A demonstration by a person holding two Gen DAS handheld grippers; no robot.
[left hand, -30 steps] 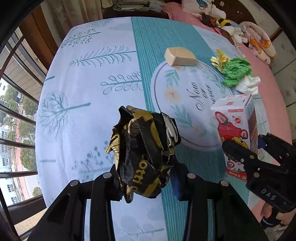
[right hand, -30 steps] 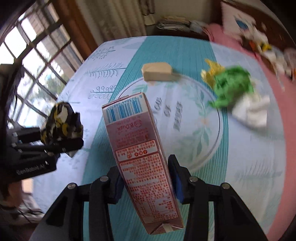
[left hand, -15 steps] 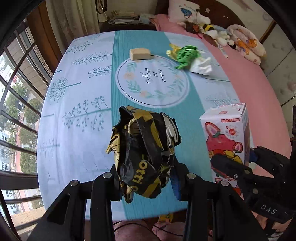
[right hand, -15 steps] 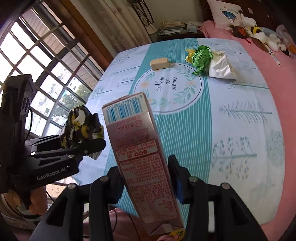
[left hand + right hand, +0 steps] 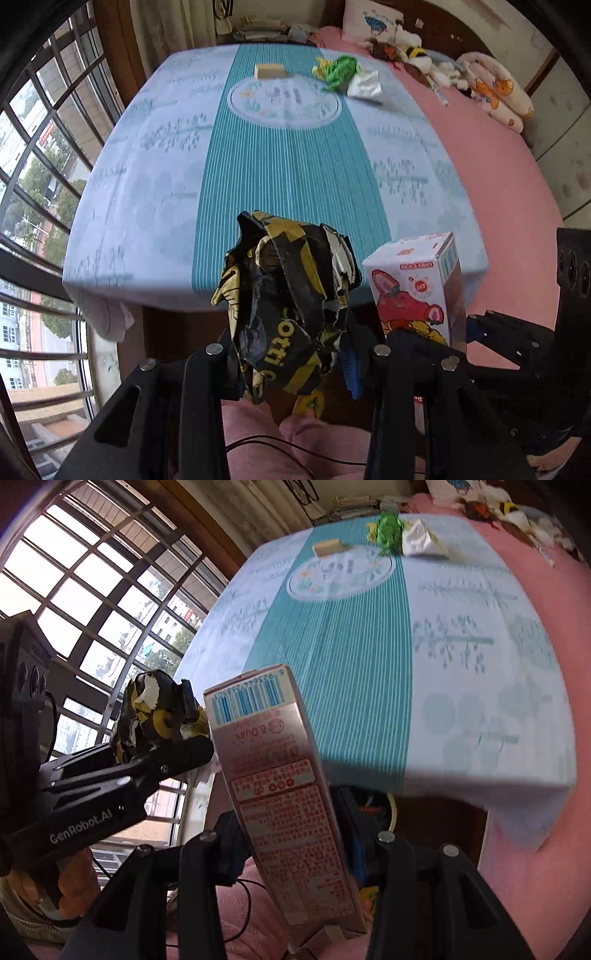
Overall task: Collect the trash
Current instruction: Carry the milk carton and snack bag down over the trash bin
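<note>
I'm off the near edge of the table (image 5: 280, 192) now, and most of its cloth is bare — wide open from the near edge up past the middle. The clutter sits at the far end: a tan block (image 5: 270, 70) near the far edge, a green crumpled wrapper (image 5: 341, 70) and a white packet (image 5: 365, 85) touching it toward the far right corner. Window bars (image 5: 40, 155) wall off the left side. My two grippers hang close together, the black-and-gold wrapper (image 5: 288, 306) just beside the carton (image 5: 419, 291).
</note>
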